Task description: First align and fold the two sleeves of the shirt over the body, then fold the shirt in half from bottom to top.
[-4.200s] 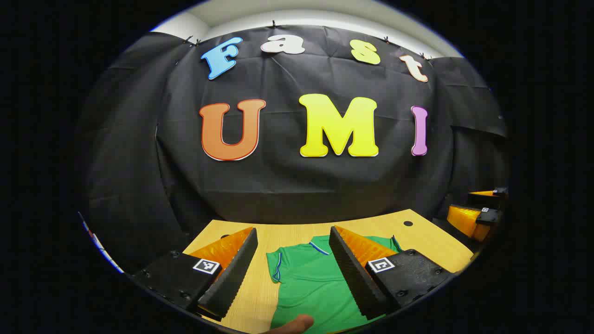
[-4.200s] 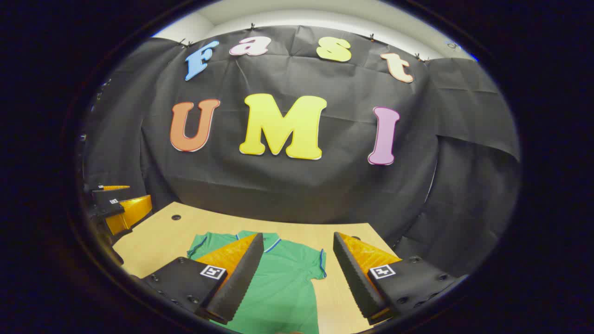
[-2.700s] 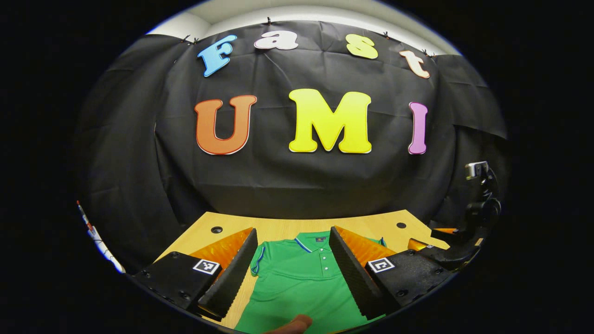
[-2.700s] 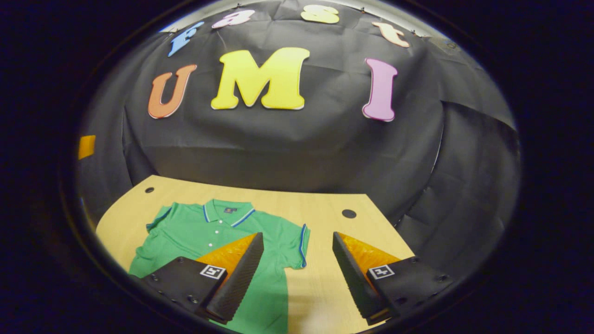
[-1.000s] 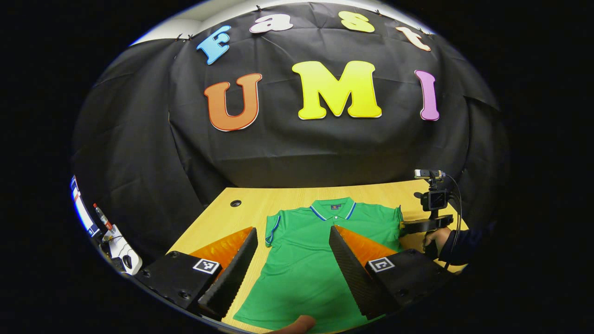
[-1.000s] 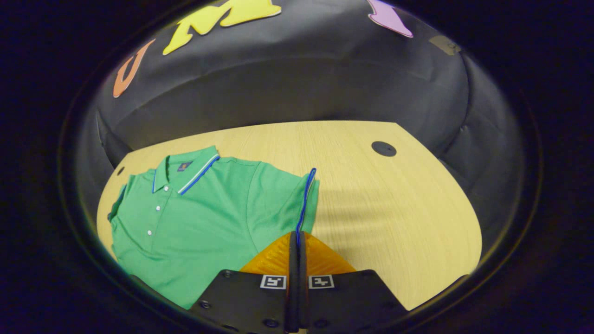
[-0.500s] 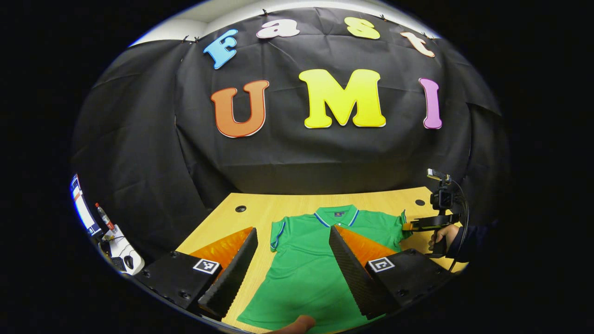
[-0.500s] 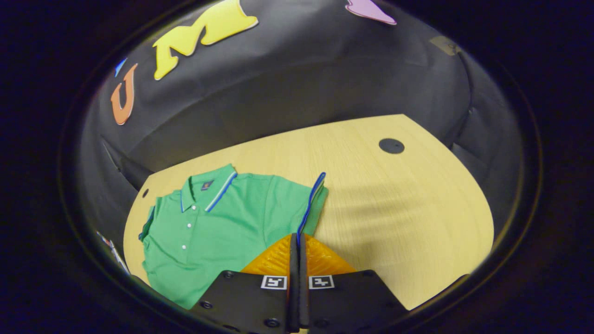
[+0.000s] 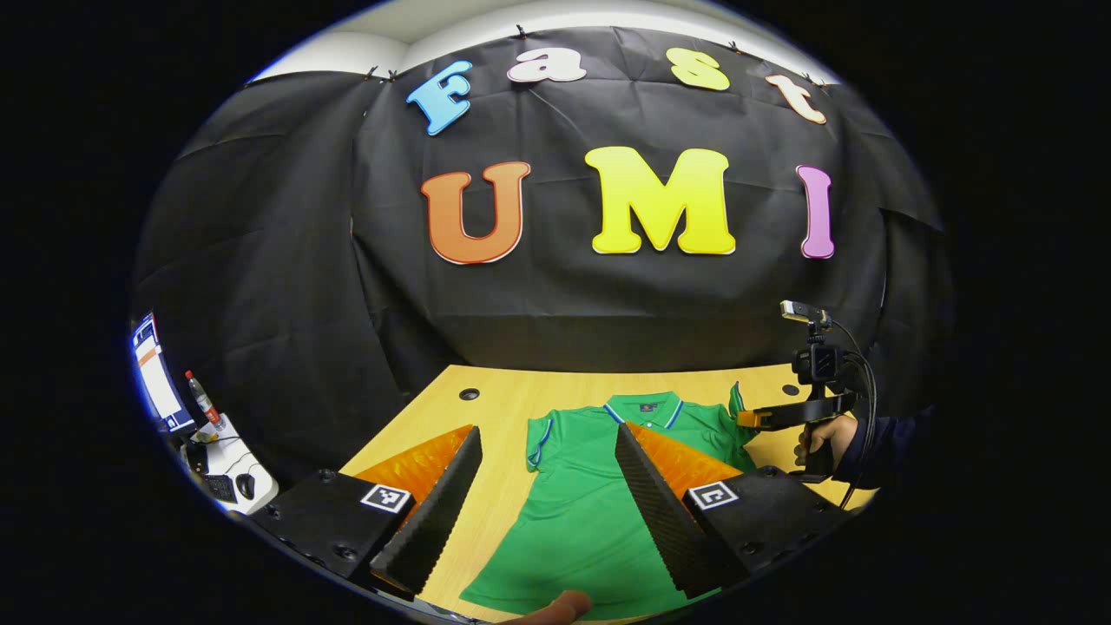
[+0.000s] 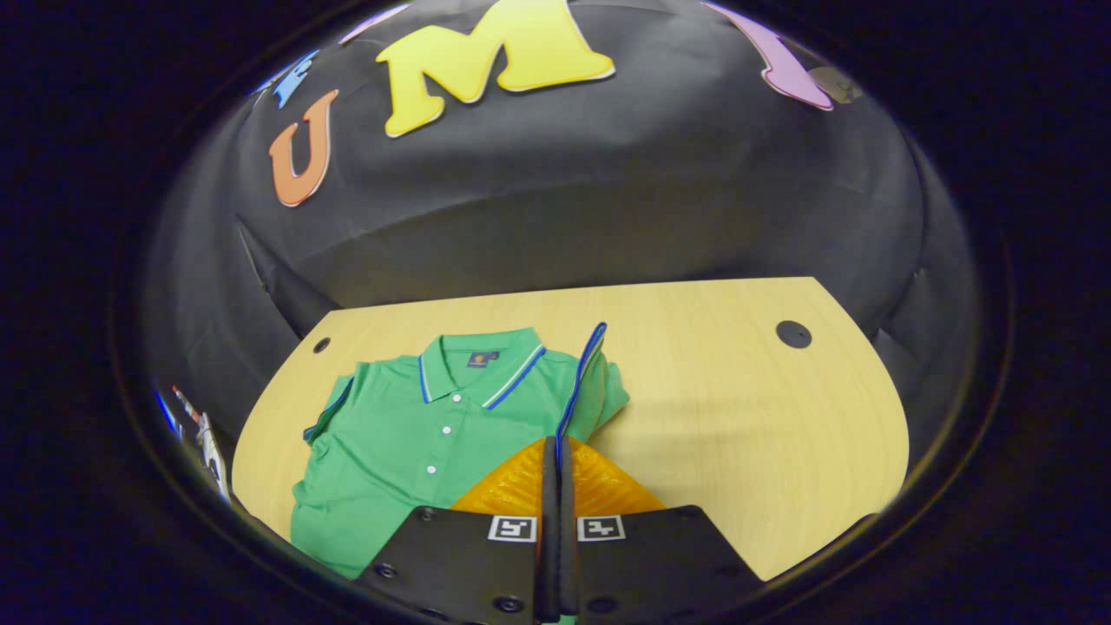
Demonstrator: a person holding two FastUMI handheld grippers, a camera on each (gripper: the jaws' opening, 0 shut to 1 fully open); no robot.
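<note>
Lifted since a second ago, the right sleeve [image 10: 588, 382] now stands up off the table [image 10: 738, 408].
Right gripper [image 10: 555, 447] is pinched tight on the sleeve's edge; the left gripper view shows a hand [image 9: 823, 434] holding it, while the left gripper [image 9: 547, 473] hangs wide apart, holding nothing, above the green shirt [image 9: 581, 512].

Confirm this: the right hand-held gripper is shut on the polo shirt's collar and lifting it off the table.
Not the collar. The right hand-held gripper is shut on the blue-trimmed cuff of the sleeve of the green polo shirt, raising it off the table. The collar lies flat, untouched. The right gripper view shows this.
</note>
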